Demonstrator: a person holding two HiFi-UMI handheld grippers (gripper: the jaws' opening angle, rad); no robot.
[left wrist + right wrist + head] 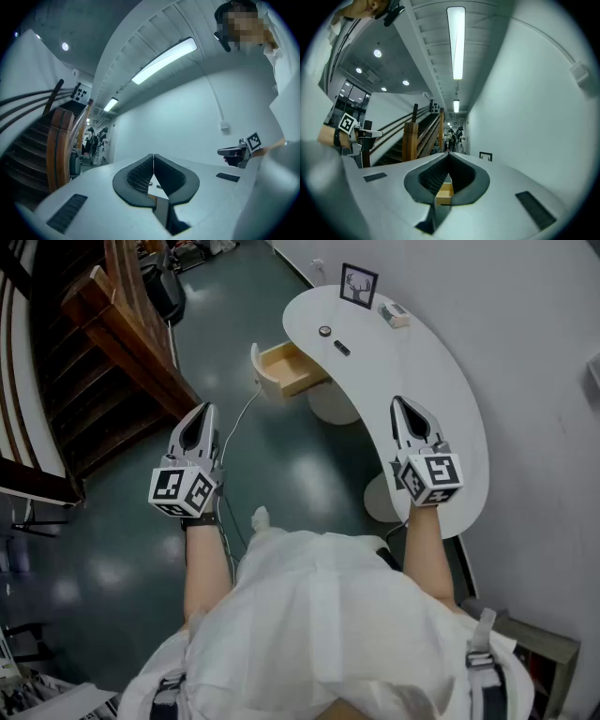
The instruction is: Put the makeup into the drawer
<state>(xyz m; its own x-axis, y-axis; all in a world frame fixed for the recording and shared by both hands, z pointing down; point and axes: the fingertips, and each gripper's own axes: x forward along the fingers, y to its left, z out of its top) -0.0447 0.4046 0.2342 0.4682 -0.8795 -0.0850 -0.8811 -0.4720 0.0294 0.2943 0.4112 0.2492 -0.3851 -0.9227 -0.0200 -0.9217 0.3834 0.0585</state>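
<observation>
A white curved desk [441, 409] stands along the wall. Its wooden drawer [287, 369] is pulled open over the floor, and its inside shows bare. On the desktop lie a small round compact [324, 331] and a short black stick [342, 348]. My left gripper [208, 409] hovers over the floor, below the drawer in the head view, shut and empty. My right gripper [397, 401] is held above the desk's middle, also shut with nothing in it. In the left gripper view the jaw tips [153, 155] meet. The right gripper [449, 153] frames the drawer [444, 191] behind its jaws.
A framed picture [358, 285] and a small box [395, 314] sit at the desk's far end. A wooden staircase [112, 343] rises at the left. A white cable [239, 423] trails on the dark floor. People [452, 137] stand far down the hallway.
</observation>
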